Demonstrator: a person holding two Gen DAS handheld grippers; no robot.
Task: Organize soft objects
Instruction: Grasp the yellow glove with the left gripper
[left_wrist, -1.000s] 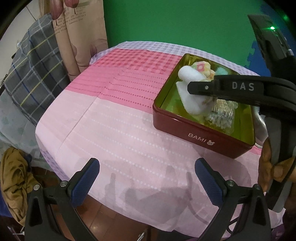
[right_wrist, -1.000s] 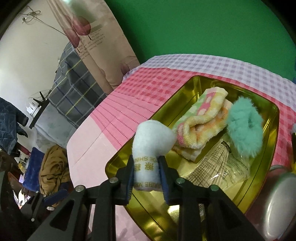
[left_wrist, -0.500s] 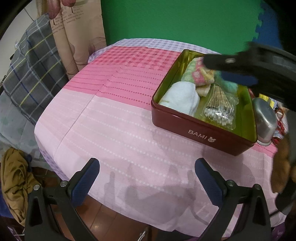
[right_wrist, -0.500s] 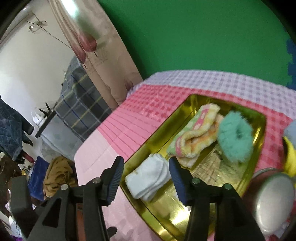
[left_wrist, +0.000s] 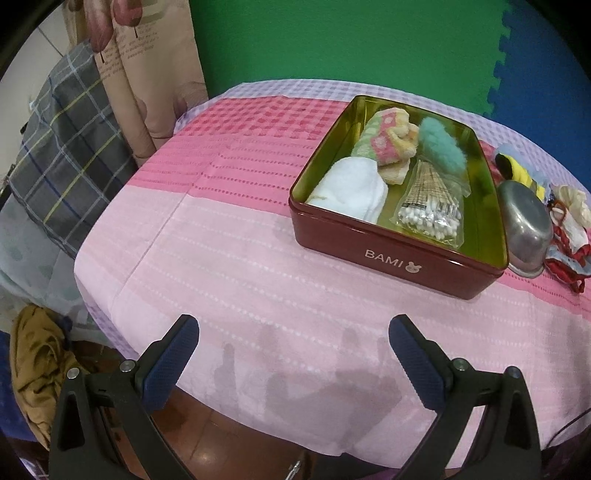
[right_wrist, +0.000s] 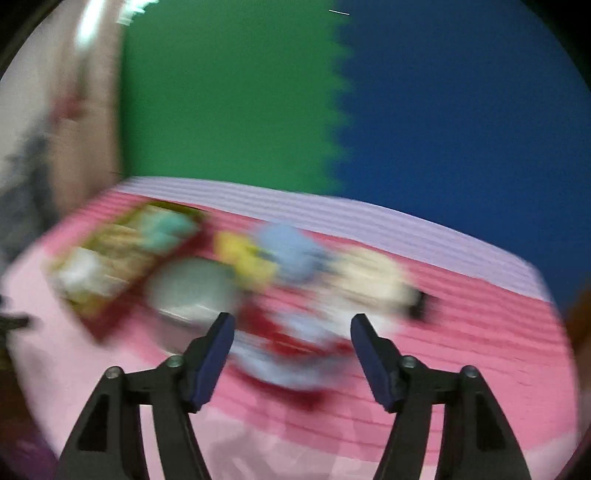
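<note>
Soft things partly packed in the tin, more waiting beside it

The red tin (left_wrist: 391, 254) near the table's right edge holds a white towel (left_wrist: 351, 188), a checked cloth (left_wrist: 384, 147) and a green puff (left_wrist: 443, 146). Other soft things (left_wrist: 569, 221) lie by its right side, past a metal bowl (left_wrist: 524, 221). They look light and floppy, so pinch a thick fold. Left tongs (left_wrist: 293, 347) stand spread and empty. Right tongs (right_wrist: 291, 339) are opening, nothing between them.

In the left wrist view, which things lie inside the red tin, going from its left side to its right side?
White towel → pink-and-green folded cloth → bag of cotton swabs. I omit the teal fluffy item, because it sits above the swabs.
</note>
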